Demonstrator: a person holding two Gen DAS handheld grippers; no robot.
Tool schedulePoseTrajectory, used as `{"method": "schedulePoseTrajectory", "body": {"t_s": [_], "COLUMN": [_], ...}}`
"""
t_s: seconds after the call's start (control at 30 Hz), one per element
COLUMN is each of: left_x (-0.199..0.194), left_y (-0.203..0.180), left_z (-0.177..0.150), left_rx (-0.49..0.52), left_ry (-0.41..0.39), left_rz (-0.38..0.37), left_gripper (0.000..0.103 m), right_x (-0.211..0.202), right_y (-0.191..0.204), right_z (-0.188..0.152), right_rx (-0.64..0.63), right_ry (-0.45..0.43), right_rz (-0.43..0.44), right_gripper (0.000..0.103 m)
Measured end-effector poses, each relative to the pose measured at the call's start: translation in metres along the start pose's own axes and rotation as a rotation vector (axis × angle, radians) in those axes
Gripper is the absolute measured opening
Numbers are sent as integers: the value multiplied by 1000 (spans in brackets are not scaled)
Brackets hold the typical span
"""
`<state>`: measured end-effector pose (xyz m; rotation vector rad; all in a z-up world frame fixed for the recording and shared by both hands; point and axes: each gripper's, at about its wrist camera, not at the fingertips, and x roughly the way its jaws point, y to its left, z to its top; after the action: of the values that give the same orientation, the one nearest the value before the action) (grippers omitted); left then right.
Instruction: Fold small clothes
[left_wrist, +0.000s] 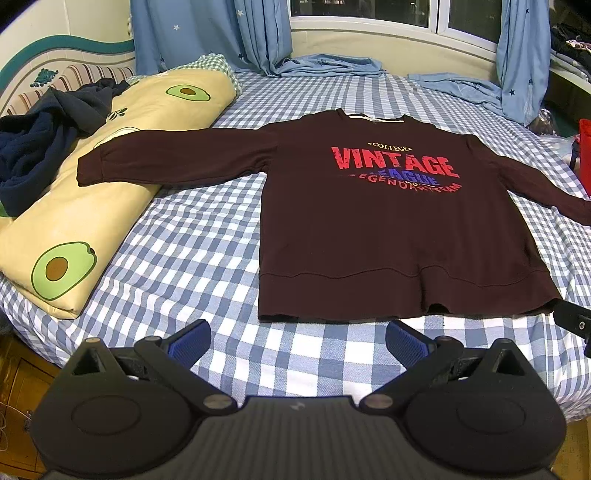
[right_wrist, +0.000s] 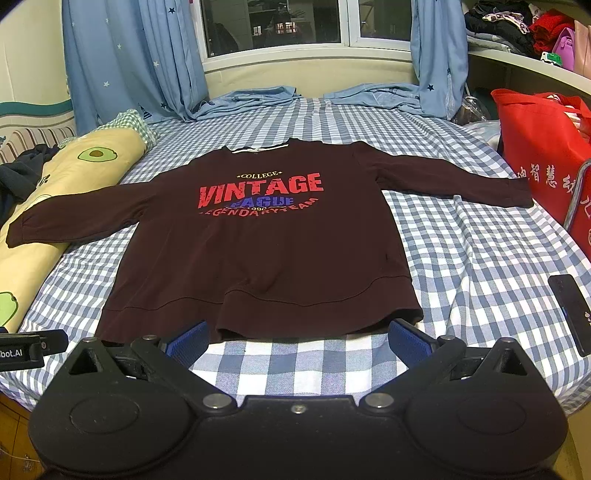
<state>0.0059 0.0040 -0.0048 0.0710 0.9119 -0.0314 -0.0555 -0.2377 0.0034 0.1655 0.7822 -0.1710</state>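
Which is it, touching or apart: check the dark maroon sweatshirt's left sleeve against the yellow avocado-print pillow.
Touching. In the left wrist view the dark maroon sweatshirt drapes its sleeve cuff directly onto the yellow avocado-print pillow.

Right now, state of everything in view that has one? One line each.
Maroon long-sleeved sweatshirt with red VINTAGE print: spread flat, print up, unfolded, both sleeves out.
Its left-side sleeve: cuff lying on the yellow avocado-print quilt roll.
Navy garment: crumpled on the roll.
Blue star curtains: drawn apart, hems on the bed.
Red fabric bag: upright, open-topped.
Left gripper: open, empty.
Right gripper: open, empty.
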Motion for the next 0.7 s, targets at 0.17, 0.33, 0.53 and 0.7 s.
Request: {"method": "schedulePoseTrajectory", "body": {"t_s": [0.17,0.33,0.53,0.7], "left_x": [0,0,0,2], "left_y": [0,0,-1,-1], "left_z": [0,0,1,0], "left_rx": [0,0,0,0], "left_ry": [0,1,2,3], "left_rz": [0,0,0,0], "left_gripper": [102,102,102,102], "right_x": [0,1,2,4], "right_y": [0,0,1,1], "right_z": [0,0,1,2], "right_rx": [1,2,2,2], "right_ry": [1,0,1,2], "right_rz": [0,0,0,1], "right_gripper": [103,103,103,103]}}
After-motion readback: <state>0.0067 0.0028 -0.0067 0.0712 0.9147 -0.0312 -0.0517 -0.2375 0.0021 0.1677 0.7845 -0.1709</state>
